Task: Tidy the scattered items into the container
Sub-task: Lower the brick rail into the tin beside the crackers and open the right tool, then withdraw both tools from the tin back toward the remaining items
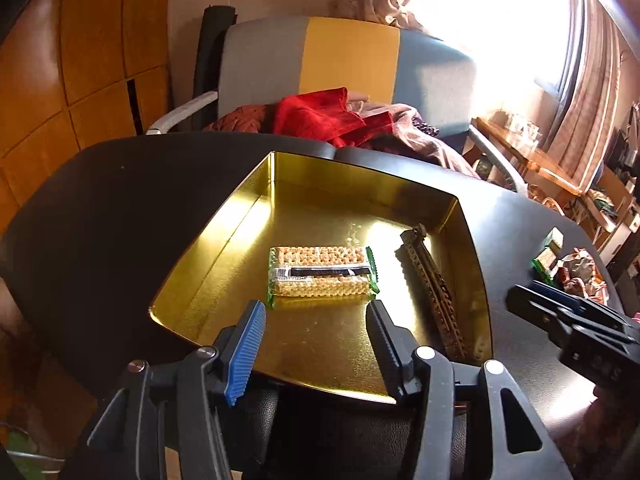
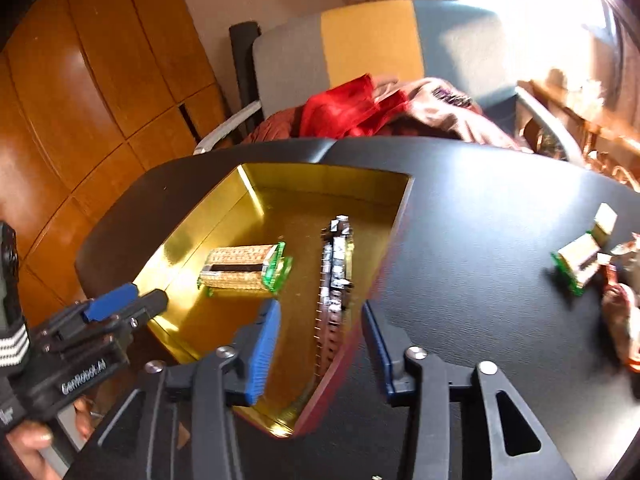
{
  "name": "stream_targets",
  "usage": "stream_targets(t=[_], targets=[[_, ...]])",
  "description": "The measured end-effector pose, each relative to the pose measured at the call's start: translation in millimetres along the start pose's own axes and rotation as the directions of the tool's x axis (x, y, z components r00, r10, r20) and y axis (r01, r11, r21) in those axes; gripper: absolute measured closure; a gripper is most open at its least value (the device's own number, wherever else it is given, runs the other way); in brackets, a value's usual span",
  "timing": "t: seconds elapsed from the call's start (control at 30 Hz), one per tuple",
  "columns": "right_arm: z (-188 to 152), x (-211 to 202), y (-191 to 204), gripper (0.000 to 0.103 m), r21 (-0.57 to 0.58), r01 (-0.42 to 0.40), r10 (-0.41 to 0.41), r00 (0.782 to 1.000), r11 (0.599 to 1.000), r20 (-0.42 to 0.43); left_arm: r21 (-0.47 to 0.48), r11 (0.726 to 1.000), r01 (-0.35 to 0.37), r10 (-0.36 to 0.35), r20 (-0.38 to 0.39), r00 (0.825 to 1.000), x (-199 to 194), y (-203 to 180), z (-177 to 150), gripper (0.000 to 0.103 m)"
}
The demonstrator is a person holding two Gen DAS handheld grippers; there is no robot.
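The gold tin (image 1: pixel 224 240) sits on the black desk (image 1: pixel 100 208) with a clear-wrapped cracker pack (image 1: pixel 320 276) flat on its floor and a long dark wrapped bar (image 1: pixel 434 288) lying along its right wall. More wrapped snacks (image 2: pixel 580 260) lie well apart to the right on the desk, outside the tin. The left tool (image 1: pixel 316 320) hovers over the tin's near edge, its jaws apart and holding nothing; the right tool (image 2: pixel 320 320) straddles the tin's right wall, also spread and empty.

Risks, as I judge them — the right tool's inner finger hangs close to the thin wall, and a sideways swing toward the loose snacks could clip it and skid the light tin across the slick desk. The right wrist view is smeared, so its exact clearance is unclear. The two tools are also near each other, and crinkly wrappers may slip from a shallow pinch
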State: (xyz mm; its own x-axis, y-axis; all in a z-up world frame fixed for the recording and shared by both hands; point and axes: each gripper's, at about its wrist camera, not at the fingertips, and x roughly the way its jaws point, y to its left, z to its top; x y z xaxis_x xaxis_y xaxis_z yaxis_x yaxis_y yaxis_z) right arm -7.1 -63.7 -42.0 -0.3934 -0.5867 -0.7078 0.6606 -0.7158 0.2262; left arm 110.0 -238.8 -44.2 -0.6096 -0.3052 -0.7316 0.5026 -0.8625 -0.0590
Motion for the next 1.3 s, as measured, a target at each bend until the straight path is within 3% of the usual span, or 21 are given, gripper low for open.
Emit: stream_targets(t=[0.13,0.3,0.5,0.7,0.93,1.07,1.3], targets=[[-12.4,-9.2,-19.3,0.05,0.047,0.038,-0.039,0.999,0.998,0.004,0.018,0.998,-0.061,0.061,0.002,0.998,-1.8,-10.4,2.6,0.05],[-28.4,-12.5,-48.7,0.05,0.126,0.083,-0.081,0.996,0.989,-0.023,0.046,0.995,-0.092,0.092,0.004,0.996,-4.1,-26.5,3.3,0.05],[-44.3,-21.9,-79.3,0.049,0.195,0.132,-0.129,0.991,0.972,-0.025,0.06,0.996,-0.067,0.068,-0.008,0.998,-3.9,-38.3,-0.6,0.05],[-62.2,-36.1,-118.8,0.041,0.279,0.177,-0.18,0.984,0.944,-0.016,0.127,0.99,-0.054,0.058,-0.035,0.998,1.4,-59.1,-7.0,0.05],[-87.9,-68.2,-180.6,0.032,0.403,0.198,-0.228,0.973,0.893,0.027,0.215,0.976,0.02,-0.006,-0.064,0.998,-1.9,-96.5,-19.4,0.05],[-94.7,-94.5,-215.7,0.023,0.454,0.16,-0.219,0.973,0.876,0.078,0.29,0.953,0.084,-0.062,-0.082,0.995,-4.9,-123.4,-31.5,0.05],[-50.4,-101.5,-255.5,0.014,0.475,0.087,-0.185,0.969,0.875,0.164,0.382,0.907,0.179,-0.141,-0.124,0.982,-4.2,-153.0,-47.9,0.05]])
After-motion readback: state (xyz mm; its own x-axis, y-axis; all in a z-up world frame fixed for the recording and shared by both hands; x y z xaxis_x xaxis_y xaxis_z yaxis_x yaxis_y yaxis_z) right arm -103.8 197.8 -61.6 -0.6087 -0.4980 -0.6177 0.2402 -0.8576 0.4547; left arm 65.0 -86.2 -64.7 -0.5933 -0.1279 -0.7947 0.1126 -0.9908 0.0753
